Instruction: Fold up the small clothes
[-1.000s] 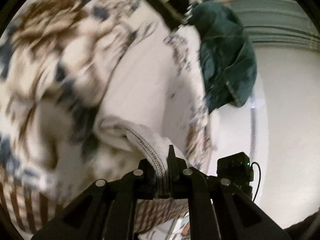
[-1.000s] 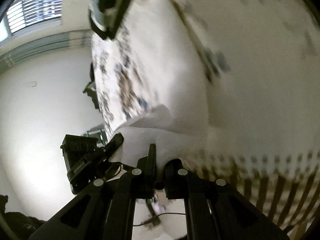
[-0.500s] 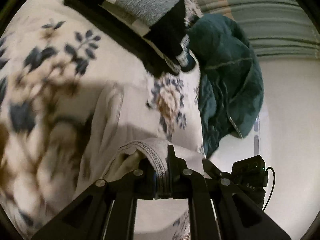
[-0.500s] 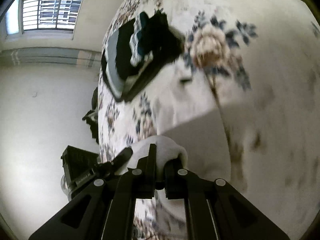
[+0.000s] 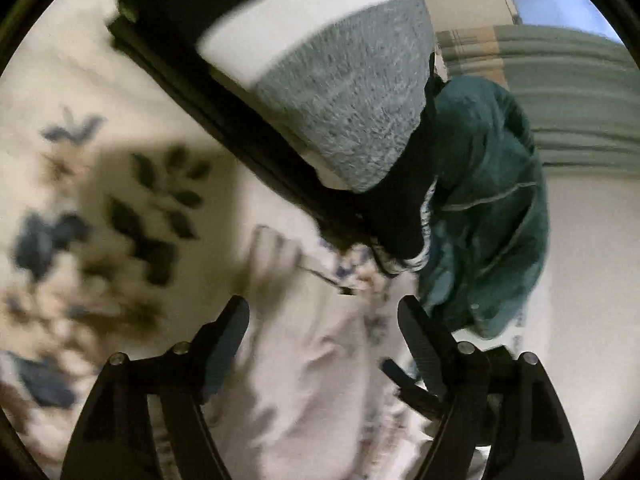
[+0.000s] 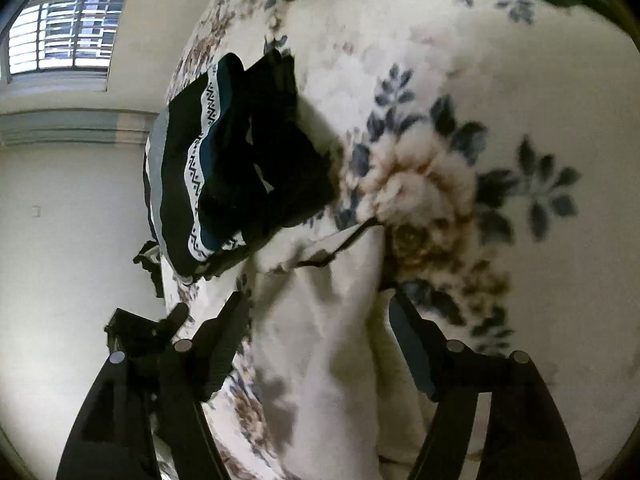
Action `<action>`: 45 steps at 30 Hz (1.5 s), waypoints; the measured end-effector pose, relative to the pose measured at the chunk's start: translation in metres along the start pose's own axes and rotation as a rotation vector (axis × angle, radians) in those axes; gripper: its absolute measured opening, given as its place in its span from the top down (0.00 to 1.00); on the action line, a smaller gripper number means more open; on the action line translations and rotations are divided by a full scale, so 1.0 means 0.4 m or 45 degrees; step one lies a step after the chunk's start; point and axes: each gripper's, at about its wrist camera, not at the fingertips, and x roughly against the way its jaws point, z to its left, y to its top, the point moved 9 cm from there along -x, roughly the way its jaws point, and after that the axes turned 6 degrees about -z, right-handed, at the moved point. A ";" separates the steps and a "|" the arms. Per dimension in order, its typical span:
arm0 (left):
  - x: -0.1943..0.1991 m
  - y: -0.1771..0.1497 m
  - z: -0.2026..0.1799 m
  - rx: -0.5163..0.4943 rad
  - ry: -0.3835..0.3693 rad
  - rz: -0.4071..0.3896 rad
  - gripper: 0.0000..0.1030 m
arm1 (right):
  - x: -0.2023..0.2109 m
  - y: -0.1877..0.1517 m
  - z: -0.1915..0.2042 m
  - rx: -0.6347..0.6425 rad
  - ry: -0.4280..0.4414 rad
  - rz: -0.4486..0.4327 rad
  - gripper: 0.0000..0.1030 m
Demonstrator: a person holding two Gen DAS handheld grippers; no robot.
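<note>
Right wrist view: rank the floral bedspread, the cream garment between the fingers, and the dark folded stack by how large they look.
1. Floral bedspread, fills most of the frame.
2. Cream garment.
3. Dark folded stack.
The garment lies nearest the lens, so its edge over the stack is unsure.

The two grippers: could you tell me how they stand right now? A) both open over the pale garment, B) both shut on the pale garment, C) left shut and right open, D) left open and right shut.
A: the left gripper and the right gripper both have their jaws spread wide, with the pale garment lying loose between them on the floral bedspread.
</note>
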 end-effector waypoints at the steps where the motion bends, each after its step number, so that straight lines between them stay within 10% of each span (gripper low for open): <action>1: 0.005 -0.009 0.011 -0.031 0.043 0.011 0.27 | 0.010 -0.018 -0.008 0.019 -0.024 0.015 0.28; 8: -0.048 -0.133 0.085 -0.173 0.254 0.194 0.27 | -0.020 -0.233 -0.043 -0.011 0.030 0.321 0.29; 10: -0.055 -0.152 0.088 -0.201 0.289 0.203 0.27 | -0.022 -0.275 -0.061 0.062 -0.038 0.305 0.71; 14: -0.033 -0.179 0.084 -0.179 0.263 0.205 0.27 | -0.006 -0.300 -0.134 0.051 -0.210 0.263 0.74; 25: 0.202 -0.430 0.106 0.169 0.034 0.062 0.21 | 0.158 -0.249 -0.116 0.067 -0.104 0.198 0.12; 36: -0.021 -0.431 0.140 0.452 -0.202 -0.083 0.21 | 0.018 -0.210 -0.157 -0.028 0.098 0.359 0.11; 39: 0.003 -0.407 0.140 0.421 -0.156 -0.176 0.72 | -0.040 -0.180 -0.154 -0.076 0.148 0.385 0.11; 45: 0.032 -0.384 0.156 0.361 -0.119 -0.115 0.73 | -0.154 -0.133 -0.134 -0.155 0.188 0.469 0.10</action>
